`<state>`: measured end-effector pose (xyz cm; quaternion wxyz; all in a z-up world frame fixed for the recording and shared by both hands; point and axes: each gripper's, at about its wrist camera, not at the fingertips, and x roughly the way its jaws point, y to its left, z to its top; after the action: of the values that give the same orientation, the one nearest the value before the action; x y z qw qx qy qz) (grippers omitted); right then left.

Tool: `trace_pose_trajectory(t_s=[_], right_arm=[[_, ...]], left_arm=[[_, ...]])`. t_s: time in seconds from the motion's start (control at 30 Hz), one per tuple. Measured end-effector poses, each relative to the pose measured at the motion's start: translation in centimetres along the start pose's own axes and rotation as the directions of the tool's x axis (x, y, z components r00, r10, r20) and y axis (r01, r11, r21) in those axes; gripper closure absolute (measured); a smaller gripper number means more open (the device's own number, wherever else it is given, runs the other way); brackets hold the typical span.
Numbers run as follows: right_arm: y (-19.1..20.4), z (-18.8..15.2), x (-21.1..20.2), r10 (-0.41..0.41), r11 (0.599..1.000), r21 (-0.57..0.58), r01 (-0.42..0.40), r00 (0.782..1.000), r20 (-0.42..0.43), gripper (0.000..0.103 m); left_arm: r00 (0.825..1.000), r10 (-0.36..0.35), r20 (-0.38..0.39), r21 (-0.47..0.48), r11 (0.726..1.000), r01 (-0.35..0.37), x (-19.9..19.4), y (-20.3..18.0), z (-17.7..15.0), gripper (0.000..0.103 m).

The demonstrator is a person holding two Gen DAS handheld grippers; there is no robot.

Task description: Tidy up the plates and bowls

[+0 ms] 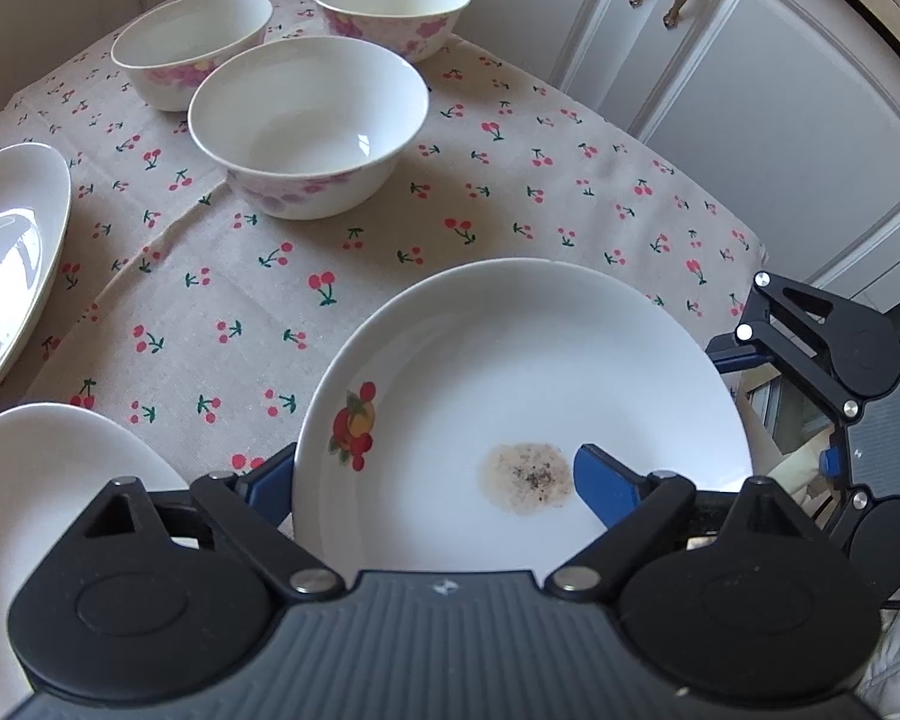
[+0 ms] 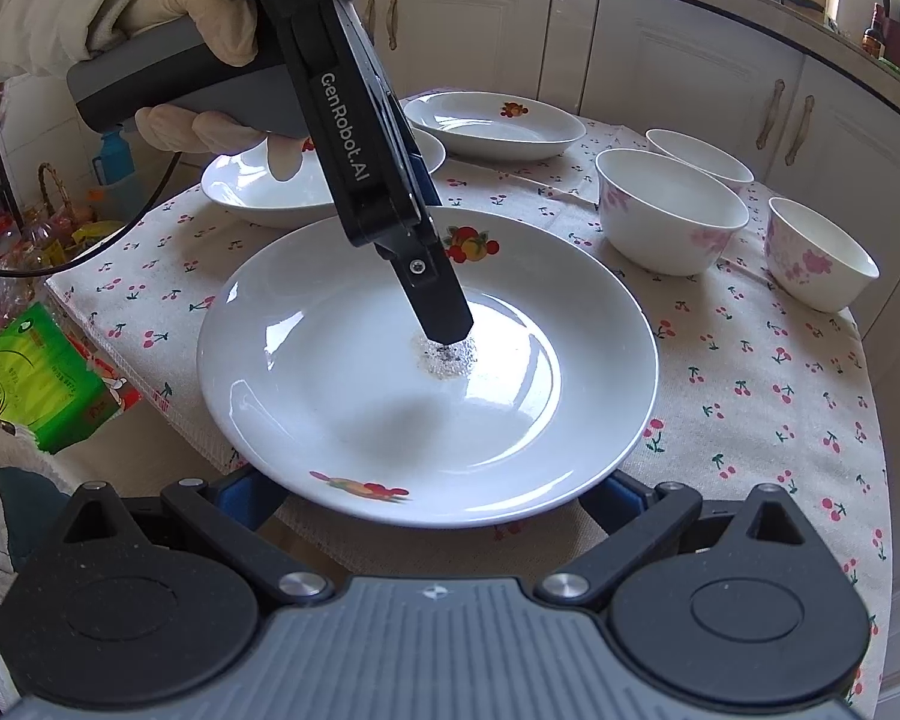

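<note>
A white plate with a fruit print and a brown stain lies on the cherry-print tablecloth. My left gripper is open and straddles its near rim, one finger outside and one over the inside. In the right wrist view, one of its fingers points down at the stain in the middle of the plate. My right gripper stands open, its blue fingers tucked under the plate's near rim. In the left wrist view it sits at the plate's right edge.
Two more fruit-print plates lie on the far side. Three flowered white bowls stand together. White cabinets close in behind the table. A green package lies off the table's edge. A gloved hand holds the left gripper.
</note>
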<state>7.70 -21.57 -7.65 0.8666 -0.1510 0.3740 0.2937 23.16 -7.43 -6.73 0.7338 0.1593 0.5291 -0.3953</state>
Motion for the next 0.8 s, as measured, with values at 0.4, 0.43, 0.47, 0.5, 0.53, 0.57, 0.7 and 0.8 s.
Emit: trace_pose_trajectory(t_s=[0.4, 0.43, 0.47, 0.5, 0.53, 0.57, 0.7, 0.8], right_arm=[[-0.1, 1.9, -0.3, 0.001, 1.0, -0.027, -0.001, 1.0, 0.008, 0.0], [0.0, 2.2, -0.3, 0.006, 1.0, -0.029, -0.006, 1.0, 0.009, 0.0], [0.0, 2.4, -0.3, 0.011, 0.999, -0.033, -0.011, 1.0, 0.011, 0.0], [-0.1, 2.8, -0.3, 0.016, 0.999, -0.039, -0.015, 1.0, 0.012, 0.0], [0.0, 3.1, -0.2, 0.019, 0.999, -0.047, -0.018, 1.0, 0.014, 0.0], [0.0, 3.4, -0.2, 0.022, 0.998, -0.054, -0.021, 1.0, 0.016, 0.0], [0.3, 5.1, 0.3, 0.039, 0.995, -0.089, -0.037, 0.999, 0.025, 0.0], [0.5, 6.4, 0.9, 0.06, 0.992, -0.11, -0.056, 0.998, 0.029, 0.0]], left_arm=[[0.999, -0.005, 0.053, -0.025, 1.0, 0.007, -2.1, 0.9, -0.1, 0.01], [0.998, -0.003, 0.058, -0.028, 1.0, 0.005, -2.4, 1.1, -0.2, 0.01], [0.998, -0.001, 0.062, -0.031, 1.0, 0.003, -2.7, 1.2, -0.2, 0.01], [0.998, 0.003, 0.066, -0.036, 0.999, 0.0, -3.0, 1.4, -0.3, 0.01], [0.997, 0.007, 0.072, -0.043, 0.999, -0.004, -3.4, 1.6, -0.4, 0.01], [0.997, 0.011, 0.077, -0.048, 0.999, -0.007, -3.7, 1.9, -0.5, 0.01], [0.994, 0.031, 0.101, -0.07, 0.997, -0.024, -5.2, 3.1, -1.1, 0.01], [0.992, 0.049, 0.12, -0.099, 0.994, -0.038, -6.2, 4.3, -1.7, 0.01]])
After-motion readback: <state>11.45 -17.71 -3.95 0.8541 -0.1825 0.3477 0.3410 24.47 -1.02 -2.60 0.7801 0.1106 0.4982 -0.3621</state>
